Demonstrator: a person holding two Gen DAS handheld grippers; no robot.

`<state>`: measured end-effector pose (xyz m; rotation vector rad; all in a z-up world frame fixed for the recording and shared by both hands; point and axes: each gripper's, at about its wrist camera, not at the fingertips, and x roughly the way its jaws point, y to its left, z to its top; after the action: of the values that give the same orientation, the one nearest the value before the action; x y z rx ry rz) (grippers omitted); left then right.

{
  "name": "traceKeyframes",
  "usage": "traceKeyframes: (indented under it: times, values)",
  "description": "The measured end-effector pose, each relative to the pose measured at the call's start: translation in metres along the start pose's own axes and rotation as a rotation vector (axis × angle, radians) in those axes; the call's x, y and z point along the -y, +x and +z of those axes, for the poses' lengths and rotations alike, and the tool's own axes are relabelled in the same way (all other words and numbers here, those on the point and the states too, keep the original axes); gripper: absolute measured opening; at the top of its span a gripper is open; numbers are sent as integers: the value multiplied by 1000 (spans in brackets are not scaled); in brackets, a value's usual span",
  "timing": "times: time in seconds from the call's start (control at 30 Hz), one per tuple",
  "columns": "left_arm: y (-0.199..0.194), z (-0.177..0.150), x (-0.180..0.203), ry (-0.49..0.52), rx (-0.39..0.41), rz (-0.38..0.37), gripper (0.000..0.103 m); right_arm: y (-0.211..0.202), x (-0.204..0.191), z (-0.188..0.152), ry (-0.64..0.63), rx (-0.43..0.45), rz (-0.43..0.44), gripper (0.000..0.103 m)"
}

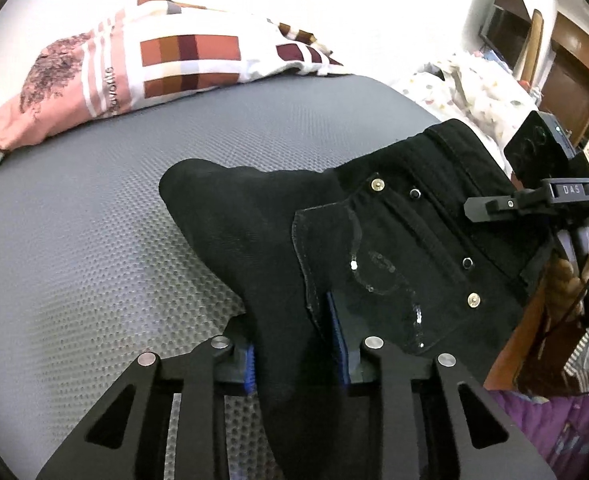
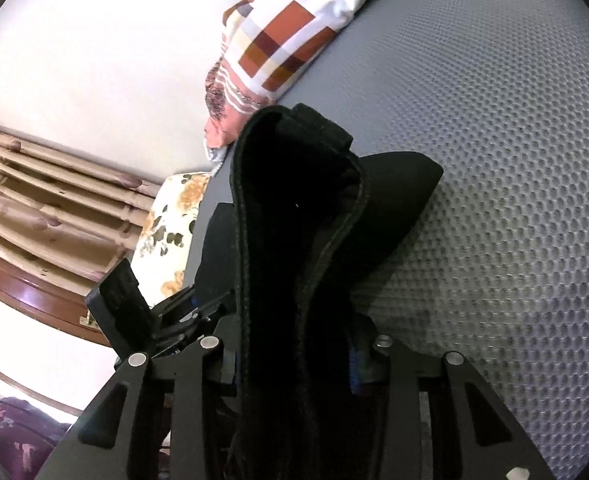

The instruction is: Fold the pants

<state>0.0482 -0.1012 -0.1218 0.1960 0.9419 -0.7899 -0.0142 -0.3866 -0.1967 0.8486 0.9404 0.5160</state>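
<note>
You had one pair of black pants [image 1: 394,240], two grippers, left [image 1: 294,354] and right [image 2: 294,354], one patterned pillow [image 1: 134,68], one grey mat [image 1: 94,208], and two brass rivets on the pants.

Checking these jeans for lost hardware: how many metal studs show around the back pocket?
4: a brass stud, a dark stud, another dark stud, another brass stud. Folds may hide more.

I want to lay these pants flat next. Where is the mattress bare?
Bare grey mattress runs between the black pants and the patterned pillow, and out to the pants' left. The right edge is crowded: right gripper, spotted cloth.
</note>
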Motion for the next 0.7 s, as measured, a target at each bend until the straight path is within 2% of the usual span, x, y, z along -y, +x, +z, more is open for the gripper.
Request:
traceKeyframes:
  times: [0.2,0.4,0.7]
  values:
    - [-19,3,-18,-31,33,53,27,22,-20,3,-10,-19,29,34]
    - [-41,8,-48,-64,72,115,23,64,-42,17,-18,-52,67,34]
    - [-69,17,-126,-128,121,244,23,150,-90,62,-72,-92,140,34]
